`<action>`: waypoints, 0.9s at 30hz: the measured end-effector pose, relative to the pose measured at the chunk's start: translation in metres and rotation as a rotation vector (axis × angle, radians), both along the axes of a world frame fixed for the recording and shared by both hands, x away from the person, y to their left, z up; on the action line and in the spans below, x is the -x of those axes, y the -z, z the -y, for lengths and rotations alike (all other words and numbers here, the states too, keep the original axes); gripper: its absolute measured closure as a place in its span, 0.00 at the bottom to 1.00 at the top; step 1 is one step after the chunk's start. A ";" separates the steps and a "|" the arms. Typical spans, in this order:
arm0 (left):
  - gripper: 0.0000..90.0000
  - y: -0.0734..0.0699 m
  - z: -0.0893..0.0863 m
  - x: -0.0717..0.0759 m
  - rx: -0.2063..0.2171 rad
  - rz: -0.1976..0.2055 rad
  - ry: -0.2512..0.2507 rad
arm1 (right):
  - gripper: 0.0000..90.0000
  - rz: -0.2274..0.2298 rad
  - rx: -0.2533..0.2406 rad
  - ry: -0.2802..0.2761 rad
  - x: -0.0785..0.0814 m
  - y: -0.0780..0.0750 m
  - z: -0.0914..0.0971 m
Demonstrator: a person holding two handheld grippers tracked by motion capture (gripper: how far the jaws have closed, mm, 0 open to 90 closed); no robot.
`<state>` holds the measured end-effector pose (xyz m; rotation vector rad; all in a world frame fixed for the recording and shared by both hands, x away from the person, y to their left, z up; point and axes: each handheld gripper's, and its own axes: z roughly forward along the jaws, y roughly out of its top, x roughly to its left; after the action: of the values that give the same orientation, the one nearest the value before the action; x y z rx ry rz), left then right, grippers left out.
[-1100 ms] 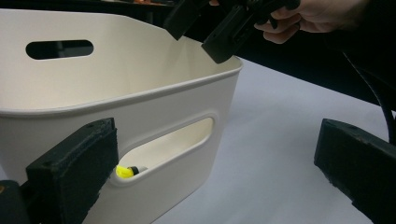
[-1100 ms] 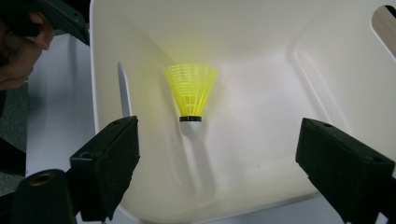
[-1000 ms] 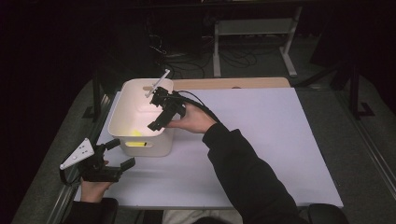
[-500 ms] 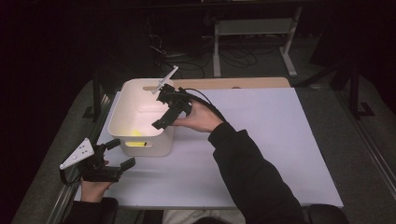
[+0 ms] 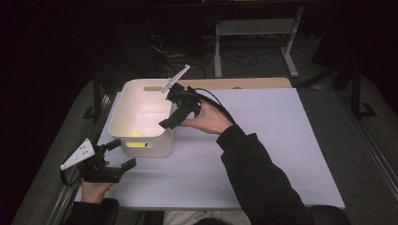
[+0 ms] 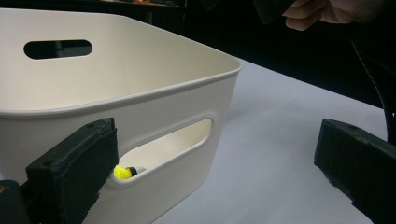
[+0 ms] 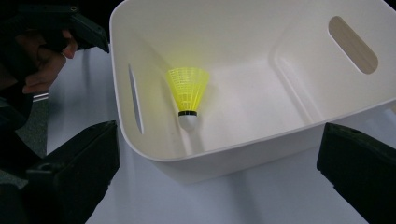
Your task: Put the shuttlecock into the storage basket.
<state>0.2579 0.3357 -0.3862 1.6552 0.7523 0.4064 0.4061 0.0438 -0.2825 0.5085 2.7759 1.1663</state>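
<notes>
A white bin [image 5: 143, 123] stands on the pale mat [image 5: 263, 154], close to the mat's left and far edges. Right of the bin the mat lies bare and broad, with open room out to its right edge; in front of the bin a narrower bare strip runs to the near edge. A wooden board [image 5: 244, 83] shows just behind the mat, to the right of the bin's far wall.

Inside the bin a yellow shuttlecock [image 7: 187, 95] lies on the floor against the wall with the near handle slot, its white cork towards the right gripper view's camera. Through that slot the left gripper view catches a bit of yellow.

The right gripper [image 5: 172, 120] hangs above the bin's right rim, jaws spread wide and empty, one to each side of the bin's corner in its own view, touching nothing.

The left gripper [image 5: 119, 154] sits low just in front of the bin's left corner, jaws likewise wide apart and holding nothing; its left jaw stands near the slotted wall, though whether it touches cannot be told
</notes>
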 end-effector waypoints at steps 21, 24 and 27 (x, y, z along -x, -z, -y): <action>0.00 0.000 0.000 0.000 -0.003 -0.001 -0.006 | 0.00 0.009 -0.054 0.032 0.002 -0.006 0.035; 0.00 0.000 0.000 0.000 -0.003 -0.001 -0.007 | 0.00 0.011 -0.060 0.035 0.003 -0.005 0.041; 0.00 0.000 0.000 0.000 -0.003 -0.002 -0.008 | 0.00 0.006 -0.063 0.039 0.004 -0.003 0.045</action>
<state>0.2580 0.3359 -0.3863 1.6564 0.7598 0.4120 0.4025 -0.0012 -0.2792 0.5614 2.7186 1.2487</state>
